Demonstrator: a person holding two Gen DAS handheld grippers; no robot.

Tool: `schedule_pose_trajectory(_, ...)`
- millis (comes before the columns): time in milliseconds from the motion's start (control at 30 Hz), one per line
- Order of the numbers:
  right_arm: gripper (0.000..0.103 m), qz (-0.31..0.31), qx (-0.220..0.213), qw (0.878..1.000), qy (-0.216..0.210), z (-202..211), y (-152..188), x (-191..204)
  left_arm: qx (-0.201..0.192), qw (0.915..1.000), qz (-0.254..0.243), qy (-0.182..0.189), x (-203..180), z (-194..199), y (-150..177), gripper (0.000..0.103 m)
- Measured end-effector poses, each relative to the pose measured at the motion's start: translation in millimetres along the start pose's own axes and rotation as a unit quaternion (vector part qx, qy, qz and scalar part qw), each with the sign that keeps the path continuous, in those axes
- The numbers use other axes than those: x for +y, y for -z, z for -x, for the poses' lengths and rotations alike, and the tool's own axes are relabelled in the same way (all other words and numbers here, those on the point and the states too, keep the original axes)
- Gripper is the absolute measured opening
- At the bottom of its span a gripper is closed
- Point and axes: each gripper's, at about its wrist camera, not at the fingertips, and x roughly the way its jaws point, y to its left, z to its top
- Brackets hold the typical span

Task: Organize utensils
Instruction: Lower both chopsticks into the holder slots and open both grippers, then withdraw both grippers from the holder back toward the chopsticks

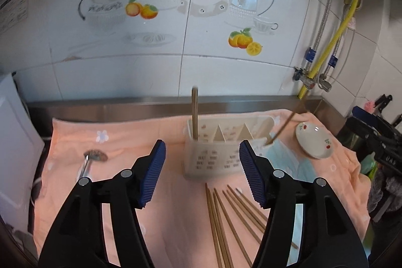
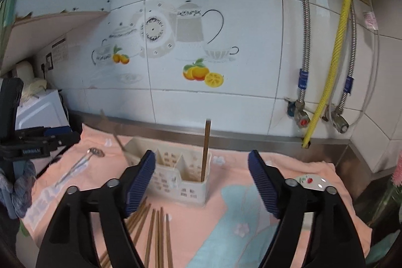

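both grippers spread, holding nothing: left gripper (image 1: pixel 202 168), right gripper (image 2: pixel 201 180). utensil holder (image 1: pixel 221 157) just ahead between the fingers, mid-towel (image 1: pixel 120 142), one chopstick (image 1: pixel 194 113) upright inside. loose chopsticks (image 1: pixel 226 222) lie below, near front edge.

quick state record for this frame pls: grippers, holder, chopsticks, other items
left hand-held gripper: open, empty
right hand-held gripper: open, empty
utensil holder: white, divided, standing on pink towel
chopsticks in holder: one upright at one end compartment, one leaning at the opposite end
loose chopsticks: bundle lying on the towel in front of the holder
metal spoon: on the towel, apart from the holder
small dish: cherry pattern, on the towel
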Motion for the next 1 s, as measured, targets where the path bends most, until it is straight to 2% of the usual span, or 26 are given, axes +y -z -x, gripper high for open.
schedule_pose_trajectory(400,0.079,0.005,0.029,0.999,-0.036,38.4,89.7,24.6,0.019,0.9994,0.024,-0.016,15.1,25.3,78.7,0.069)
schedule_pose_trajectory(733,0.079,0.003,0.078,0.996,-0.052,29.5,168.3,36.0,0.043,0.9985,0.030,-0.019,18.2,28.8,132.9,0.069)
schedule_pose_trajectory(800,0.077,0.005,0.090,0.995,-0.052,25.2,181.4,36.0,0.046,0.9982,0.031,-0.020,19.8,29.4,141.8,0.069)
schedule_pose_trajectory(867,0.069,-0.001,0.106,0.993,-0.052,19.0,194.3,34.9,0.051,0.9980,0.033,-0.020,21.7,29.3,150.2,0.069)
schedule_pose_trajectory(1000,0.060,-0.003,0.133,0.990,-0.049,6.5,215.4,33.0,0.054,0.9977,0.030,-0.029,22.7,29.4,163.6,0.069)
